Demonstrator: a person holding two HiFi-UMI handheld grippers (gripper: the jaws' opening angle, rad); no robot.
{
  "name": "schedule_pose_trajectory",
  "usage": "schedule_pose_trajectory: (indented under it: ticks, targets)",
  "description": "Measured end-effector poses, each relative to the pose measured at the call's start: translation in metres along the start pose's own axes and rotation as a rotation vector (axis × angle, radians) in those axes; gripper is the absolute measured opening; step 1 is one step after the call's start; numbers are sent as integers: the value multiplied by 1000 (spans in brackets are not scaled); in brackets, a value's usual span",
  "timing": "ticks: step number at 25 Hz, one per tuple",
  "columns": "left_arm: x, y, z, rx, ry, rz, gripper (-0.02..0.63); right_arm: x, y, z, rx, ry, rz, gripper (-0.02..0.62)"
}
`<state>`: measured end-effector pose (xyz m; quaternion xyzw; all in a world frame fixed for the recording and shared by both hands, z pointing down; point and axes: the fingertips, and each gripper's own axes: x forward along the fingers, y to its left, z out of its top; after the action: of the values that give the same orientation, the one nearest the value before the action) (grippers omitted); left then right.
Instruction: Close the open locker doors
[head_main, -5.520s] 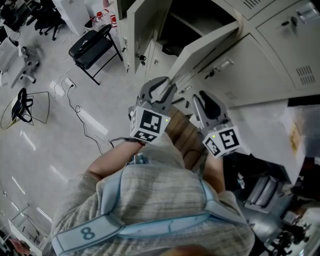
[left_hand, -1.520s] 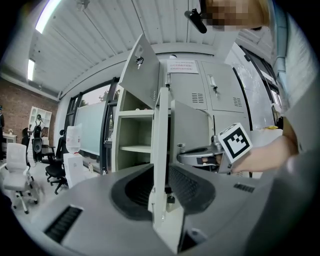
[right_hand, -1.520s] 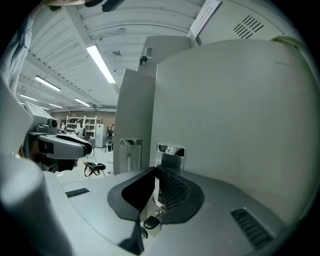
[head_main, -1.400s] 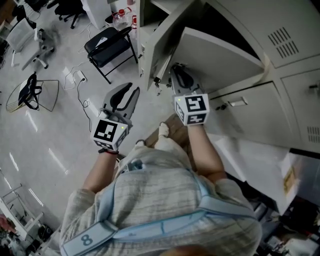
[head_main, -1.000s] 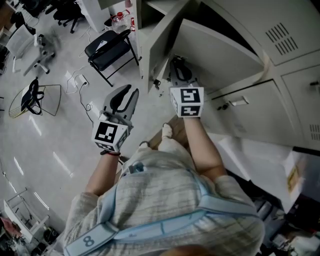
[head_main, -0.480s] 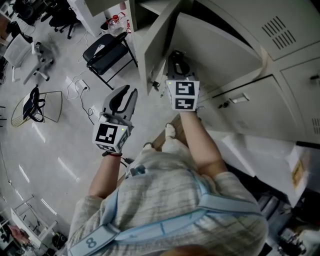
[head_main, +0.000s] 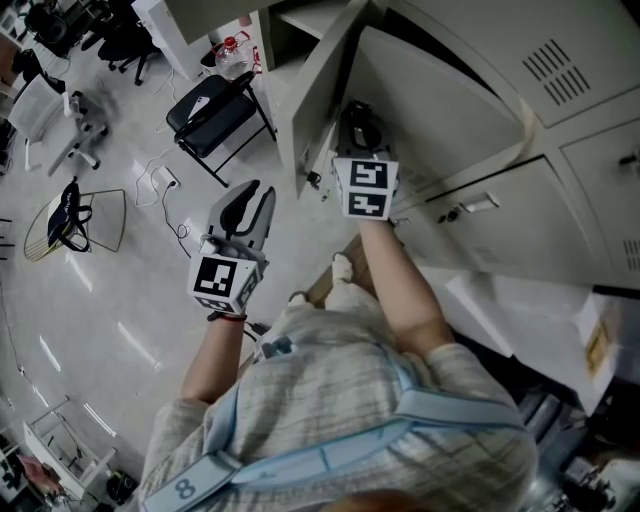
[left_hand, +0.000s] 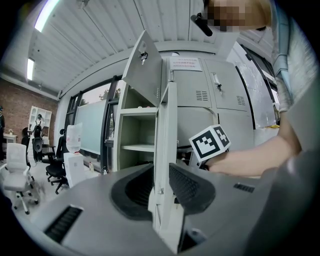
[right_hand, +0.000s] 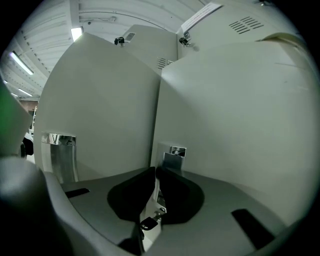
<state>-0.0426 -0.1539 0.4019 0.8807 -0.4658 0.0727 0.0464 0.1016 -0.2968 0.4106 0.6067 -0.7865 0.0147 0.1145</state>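
Right tool (right_hand: 154, 185) pinched narrow on the open locker door (head_main: 440, 110) free edge, my 12 o'clock; key (right_hand: 149, 223) just under the jaws. Left tool (head_main: 252, 196) wide, holding nothing, 10 o'clock, clear of the door. Locker (left_hand: 131, 131) shelves exposed.

Right gripper (head_main: 356, 112) farther up-frame, now at the locker door (head_main: 325, 90) edge.

The pale, glossy floor (head_main: 110, 290) carries a black folding chair (head_main: 212, 100) close to the lockers (head_main: 480, 120), which also stand on it. A white power strip (head_main: 163, 178) and its loose cable (head_main: 182, 225) lie just beside the chair. A wire rack (head_main: 75, 215) stands further left, with office chairs (head_main: 55, 100) beyond it.
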Motion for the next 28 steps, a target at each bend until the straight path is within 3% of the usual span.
schedule_pose_trajectory:
  ticks: [11,28]
  targets:
    - [3,5,1,2,2,10,94,13,-7,2,27,19,-50,34]
    - [14,-22,-1,9,12,-71,94,30,-24,5,47,22,-133,35]
